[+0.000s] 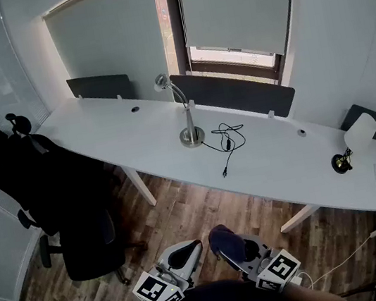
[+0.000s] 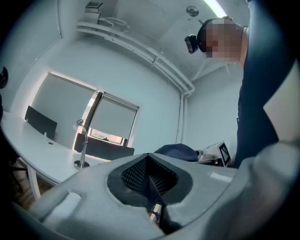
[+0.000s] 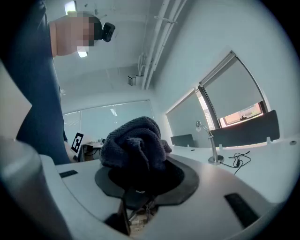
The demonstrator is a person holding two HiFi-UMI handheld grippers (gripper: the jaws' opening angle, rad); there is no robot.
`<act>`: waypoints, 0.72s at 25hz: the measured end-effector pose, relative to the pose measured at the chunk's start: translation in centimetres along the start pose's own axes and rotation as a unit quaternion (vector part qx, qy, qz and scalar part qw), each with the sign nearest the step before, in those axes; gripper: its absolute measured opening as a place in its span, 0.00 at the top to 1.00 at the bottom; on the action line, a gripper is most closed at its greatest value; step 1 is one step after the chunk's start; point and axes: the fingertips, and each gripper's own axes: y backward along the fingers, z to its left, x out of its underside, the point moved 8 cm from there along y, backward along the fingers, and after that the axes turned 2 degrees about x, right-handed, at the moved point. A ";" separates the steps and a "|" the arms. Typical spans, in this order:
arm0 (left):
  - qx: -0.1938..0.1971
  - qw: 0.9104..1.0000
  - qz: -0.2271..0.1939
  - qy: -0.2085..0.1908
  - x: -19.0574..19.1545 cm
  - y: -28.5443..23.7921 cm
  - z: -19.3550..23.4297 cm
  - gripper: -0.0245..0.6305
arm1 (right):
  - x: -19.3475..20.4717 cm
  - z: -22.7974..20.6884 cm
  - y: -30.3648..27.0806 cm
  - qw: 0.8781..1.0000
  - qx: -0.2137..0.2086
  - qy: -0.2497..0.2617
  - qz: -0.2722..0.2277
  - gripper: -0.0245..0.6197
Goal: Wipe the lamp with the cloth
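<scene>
A slim silver lamp (image 1: 186,114) stands on the long white desk (image 1: 121,132) under the window, its head turned left. Both grippers are held low and close to my body, well short of the desk. My right gripper (image 1: 226,243) is shut on a bunched dark blue cloth (image 3: 135,145), which bulges out over its jaws. My left gripper (image 1: 185,254) is shut with nothing in it, its ribbed pads (image 2: 140,176) pressed together. The lamp (image 3: 212,144) shows far off in the right gripper view, and the lamp (image 2: 82,143) and the cloth (image 2: 177,151) also appear in the left gripper view.
A black office chair (image 1: 57,200) stands left of me on the wooden floor. A loose black cable (image 1: 226,140) lies beside the lamp base. A small black object (image 1: 341,162) and a white object (image 1: 360,130) sit at the desk's right end. Dark panels (image 1: 236,94) line the desk's back.
</scene>
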 end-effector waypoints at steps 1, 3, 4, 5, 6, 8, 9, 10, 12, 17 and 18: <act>0.000 1.000 -0.001 0.000 0.0 -0.2 -0.1 0.95 | 0.0 -0.2 0.1 1.000 -0.002 0.003 0.001 0.76; 0.001 1.000 -0.001 0.000 0.1 -0.5 -0.2 0.95 | -0.1 -0.4 0.2 1.000 -0.004 0.004 0.001 0.76; 0.001 1.000 -0.002 0.000 0.1 -0.7 -0.2 0.95 | -0.2 -0.6 0.3 1.000 -0.004 0.004 0.000 0.76; 0.001 1.000 -0.002 0.000 0.1 -0.8 -0.3 0.95 | -0.1 -0.7 0.3 1.000 -0.005 0.005 0.000 0.76; 0.001 1.000 -0.002 -0.001 0.2 -0.9 -0.4 0.95 | -0.1 -0.8 0.4 1.000 -0.006 0.006 0.000 0.76; -0.001 1.000 -0.002 -0.001 0.2 -1.1 -0.6 0.95 | -0.1 -1.0 0.6 1.000 -0.009 0.008 0.001 0.76; -0.003 1.000 -0.003 -0.001 0.2 -1.3 -0.6 0.95 | -0.1 -1.1 0.6 1.000 -0.010 0.007 0.001 0.76; -0.004 1.000 -0.003 0.000 0.3 -1.4 -0.7 0.95 | -0.2 -1.3 0.7 1.000 -0.011 0.006 0.001 0.76; -0.008 1.000 -0.003 0.002 0.5 -1.5 -0.7 0.95 | -0.1 -1.5 0.8 1.000 -0.012 0.004 0.001 0.76; -0.017 1.000 -0.001 0.004 0.9 -2.5 -1.2 0.95 | -0.2 -2.2 1.4 1.000 -0.020 0.011 0.000 0.76; -0.018 1.000 0.000 0.004 1.0 -2.8 -1.4 0.95 | -0.2 -2.4 1.6 1.000 -0.023 0.012 -0.002 0.76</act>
